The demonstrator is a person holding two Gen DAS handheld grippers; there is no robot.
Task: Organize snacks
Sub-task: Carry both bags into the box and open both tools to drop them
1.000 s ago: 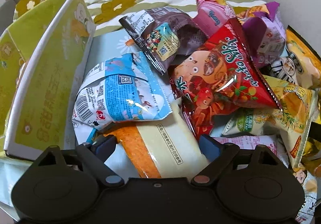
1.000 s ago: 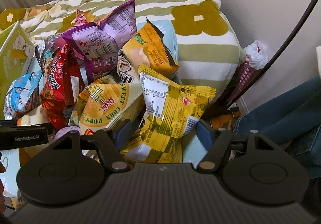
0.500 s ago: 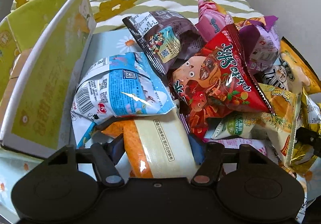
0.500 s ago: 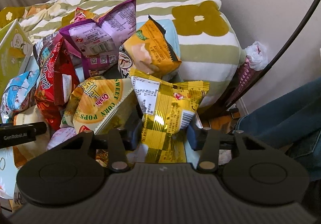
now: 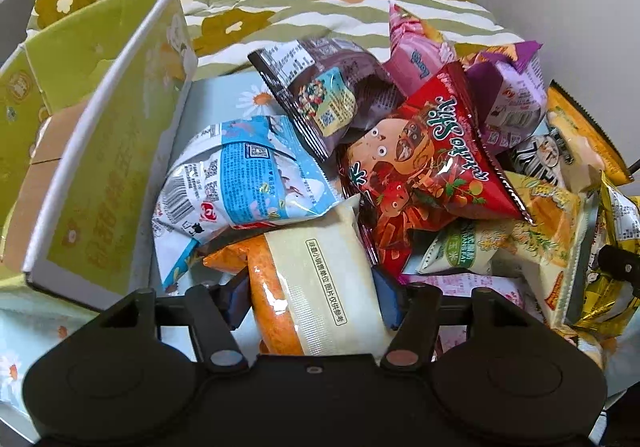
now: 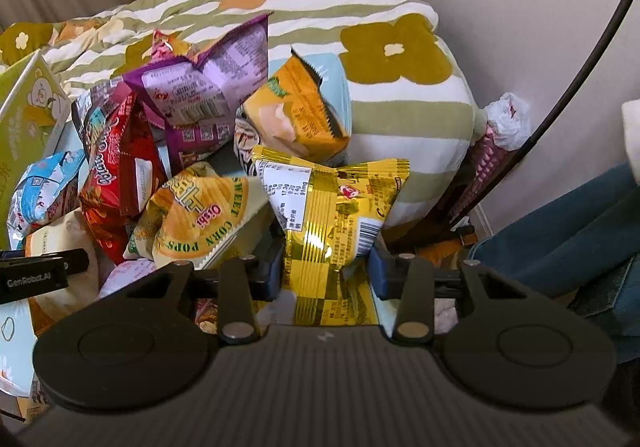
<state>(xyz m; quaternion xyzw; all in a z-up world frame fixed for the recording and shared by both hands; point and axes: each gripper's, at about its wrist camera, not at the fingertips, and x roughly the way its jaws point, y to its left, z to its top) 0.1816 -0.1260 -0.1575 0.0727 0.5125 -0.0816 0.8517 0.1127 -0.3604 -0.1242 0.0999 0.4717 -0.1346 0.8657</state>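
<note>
Both tongs have narrowed over the last second. The left tongs (image 5: 310, 297), wide a second ago, now press both blue pads against the sides of the orange-and-cream pack (image 5: 316, 287) at the near edge of the heap; the pack bulges between them. The right tongs (image 6: 326, 271) have likewise drawn in around the gold pack (image 6: 332, 223), whose lower end is pinched and creased between the pads, though the right pad may only just be touching the foil; the fisheye makes that edge hard to judge.

This suggests two grasps made at once, so the next step is probably a lift out of the pile toward the green box (image 5: 104, 175), which stands open at the left, just beside the heap.

Behind the left grasp, the blue pack (image 5: 244, 183) lies partly over the orange-and-cream pack and could be dragged along. Past it sit the red pack (image 5: 424, 175) and the corn pops (image 6: 200, 219), and the purple pack (image 6: 204, 87) tops the pile. All of it lies on a bed, with the striped quilt (image 6: 360, 59) furthest back.
</note>
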